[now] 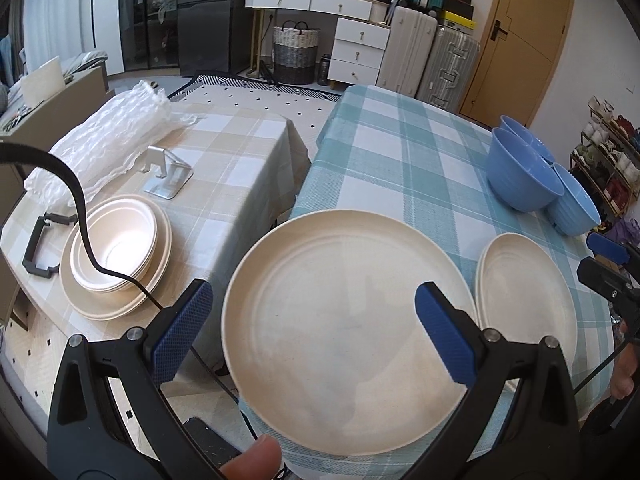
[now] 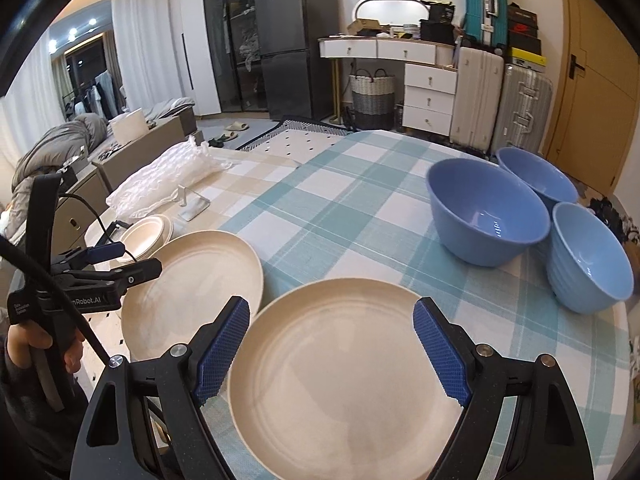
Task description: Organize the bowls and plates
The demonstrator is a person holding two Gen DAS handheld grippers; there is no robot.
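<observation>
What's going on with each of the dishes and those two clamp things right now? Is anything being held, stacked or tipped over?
Left gripper: open, above a plate, gripping nothing.
Right gripper: open, above the other plate.
Left cream plate: upright, empty, at the table's left edge.
Right cream plate: flat, empty, on the blue checked cloth.
Three blue bowls: upright, empty, clustered together.
White bowls and plates: stacked on the beige table.

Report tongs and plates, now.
Left tongs open over left cream plate. Right tongs open over right cream plate. Blue bowls stand clear, far right.
</observation>
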